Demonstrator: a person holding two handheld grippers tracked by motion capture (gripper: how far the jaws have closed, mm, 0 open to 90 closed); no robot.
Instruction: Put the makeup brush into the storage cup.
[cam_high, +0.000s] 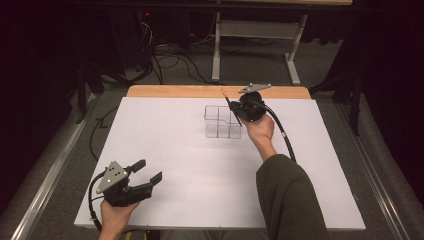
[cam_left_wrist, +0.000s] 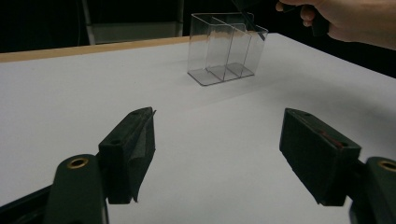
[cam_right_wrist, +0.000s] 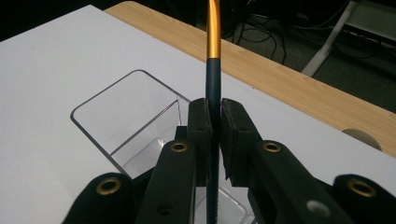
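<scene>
Two right tongs (cam_right_wrist: 214, 122) jaws clamp a pen (cam_right_wrist: 213, 70) above the organizer (cam_right_wrist: 126, 121).

You hold a dark teal pen (cam_right_wrist: 213, 88) with an orange-gold end; clear organiser (cam_high: 221, 121), white sheet (cam_high: 175, 145), black grippers.

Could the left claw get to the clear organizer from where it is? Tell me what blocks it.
Probably yes. The left claw is open and empty near the table's front edge, with bare white table between it and the organizer. The right claw, shut on a pen, crowds the organizer's right end.
</scene>
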